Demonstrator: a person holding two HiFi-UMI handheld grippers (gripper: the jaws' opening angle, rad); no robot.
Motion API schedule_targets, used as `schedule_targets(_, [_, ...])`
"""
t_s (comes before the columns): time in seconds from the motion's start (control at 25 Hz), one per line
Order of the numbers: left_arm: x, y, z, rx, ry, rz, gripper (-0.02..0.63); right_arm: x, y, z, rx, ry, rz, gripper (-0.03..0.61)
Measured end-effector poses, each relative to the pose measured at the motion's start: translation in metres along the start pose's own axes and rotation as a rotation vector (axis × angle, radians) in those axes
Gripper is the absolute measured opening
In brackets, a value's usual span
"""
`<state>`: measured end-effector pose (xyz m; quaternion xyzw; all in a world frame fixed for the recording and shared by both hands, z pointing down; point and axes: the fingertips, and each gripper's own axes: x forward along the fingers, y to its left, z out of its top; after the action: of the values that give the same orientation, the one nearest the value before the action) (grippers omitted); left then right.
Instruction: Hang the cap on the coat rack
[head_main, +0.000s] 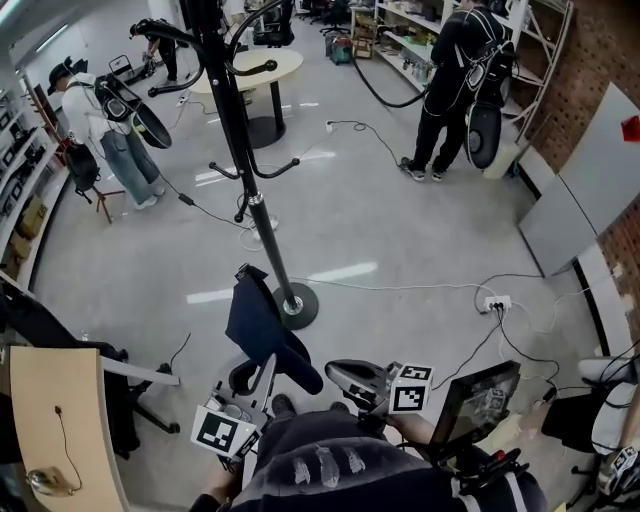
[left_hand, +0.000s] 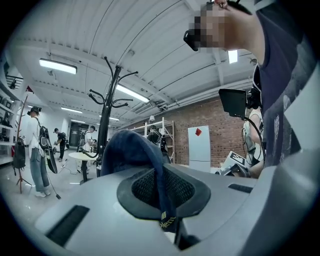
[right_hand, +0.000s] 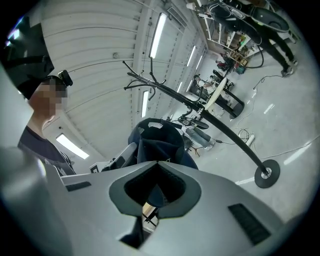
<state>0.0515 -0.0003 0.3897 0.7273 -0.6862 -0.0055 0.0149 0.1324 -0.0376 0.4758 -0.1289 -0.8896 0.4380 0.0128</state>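
A navy cap (head_main: 262, 325) hangs between my two grippers just in front of the coat rack's round base (head_main: 297, 305). The black coat rack (head_main: 240, 140) rises away from me, with curved hooks (head_main: 262, 69) near its top and a lower set halfway down. My left gripper (head_main: 262, 372) is shut on the cap's back strap (left_hand: 161, 190). My right gripper (head_main: 328, 376) is shut on the cap's lower edge, with navy fabric (right_hand: 156, 192) pinched in its jaws. In the right gripper view the cap's crown (right_hand: 160, 137) bulges past the jaws. The rack's pole (left_hand: 106, 120) stands behind the cap in the left gripper view.
A round table (head_main: 262, 66) stands behind the rack. Cables and a power strip (head_main: 497, 303) lie on the grey floor. A person (head_main: 455, 80) stands by shelves at the back right, another (head_main: 100, 125) at the left. A wooden desk (head_main: 60, 420) is at my left, a screen (head_main: 478, 400) at my right.
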Motion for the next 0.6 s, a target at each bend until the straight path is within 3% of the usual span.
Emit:
schedule_targets(0.4, [0.014, 0.047, 0.009, 0.017, -0.042, -0.04, 0.023, 0.03, -0.021, 0.026, -0.039, -0.028, -0.07, 0.003])
schedule_targets(0.6, [-0.015, 0.084, 0.013, -0.014, -0.069, -0.099, 0.023, 0.089, -0.009, 0.014, -0.08, 0.043, -0.062, 0.003])
